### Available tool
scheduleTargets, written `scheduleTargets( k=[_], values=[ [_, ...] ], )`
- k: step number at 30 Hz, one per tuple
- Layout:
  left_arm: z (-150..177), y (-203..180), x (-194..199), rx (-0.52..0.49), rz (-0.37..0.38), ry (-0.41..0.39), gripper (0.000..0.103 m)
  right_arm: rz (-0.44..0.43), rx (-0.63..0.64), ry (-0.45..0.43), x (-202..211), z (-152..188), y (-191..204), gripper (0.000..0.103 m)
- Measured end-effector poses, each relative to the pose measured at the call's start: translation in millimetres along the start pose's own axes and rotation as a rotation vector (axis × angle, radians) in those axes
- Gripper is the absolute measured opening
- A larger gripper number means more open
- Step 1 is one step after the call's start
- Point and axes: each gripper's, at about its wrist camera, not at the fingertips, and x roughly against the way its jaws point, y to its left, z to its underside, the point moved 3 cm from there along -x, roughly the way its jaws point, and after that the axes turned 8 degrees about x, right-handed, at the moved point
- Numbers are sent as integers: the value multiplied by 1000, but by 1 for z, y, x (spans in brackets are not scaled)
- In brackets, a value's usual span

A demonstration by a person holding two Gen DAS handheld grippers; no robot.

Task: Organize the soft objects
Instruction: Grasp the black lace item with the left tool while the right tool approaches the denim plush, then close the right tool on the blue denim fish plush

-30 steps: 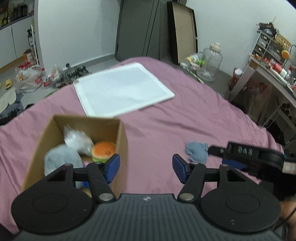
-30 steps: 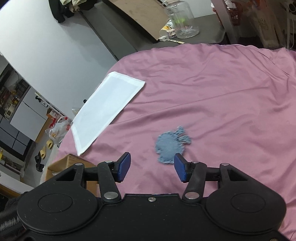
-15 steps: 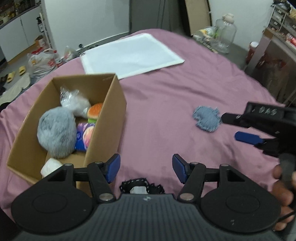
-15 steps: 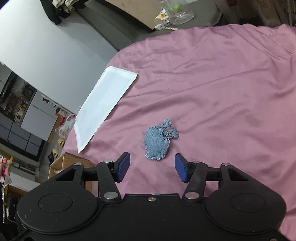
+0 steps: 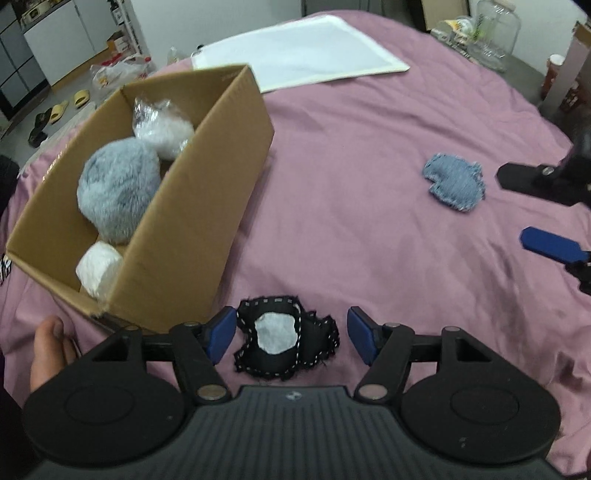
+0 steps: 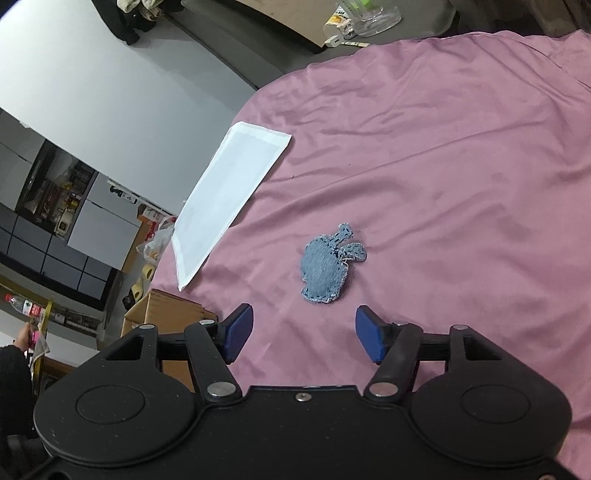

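A black stitched soft toy with a white patch [image 5: 284,338] lies on the pink bedspread, between the blue pads of my open left gripper [image 5: 291,336]. Left of it stands a cardboard box [image 5: 207,206] holding a grey fluffy ball [image 5: 118,188], a white wrapped bundle [image 5: 162,129] and a white ball [image 5: 98,267]. A denim rabbit-shaped toy [image 6: 327,267] lies just ahead of my open right gripper [image 6: 303,334]; the same denim toy [image 5: 456,181] shows at the right of the left wrist view, near the right gripper's fingers [image 5: 550,245].
A white flat sheet [image 5: 303,55] lies at the bed's far side, also the white sheet [image 6: 229,195] in the right wrist view. A person's foot [image 5: 48,350] rests by the box corner. A glass jar [image 5: 495,33], bags and slippers sit on the floor beyond the bed.
My left gripper pulled back and tilted down, bringing the black toy between its pads. My right gripper drew nearer the denim toy. Both stayed open.
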Motion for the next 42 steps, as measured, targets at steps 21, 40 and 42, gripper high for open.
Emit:
scheduleTargets(
  k=[21,40,42],
  values=[
    [-14,-11,-5,118,38,-11,14,-6,7,21,-17,-3,-14,65],
    [-54,-18,-11,115,123,-63,14,-4,-25,30,-55,-10,-25,52],
    [-57,-15,-12,119,130,-58,14,-4,-13,25,-58,-12,-23,50]
  ],
)
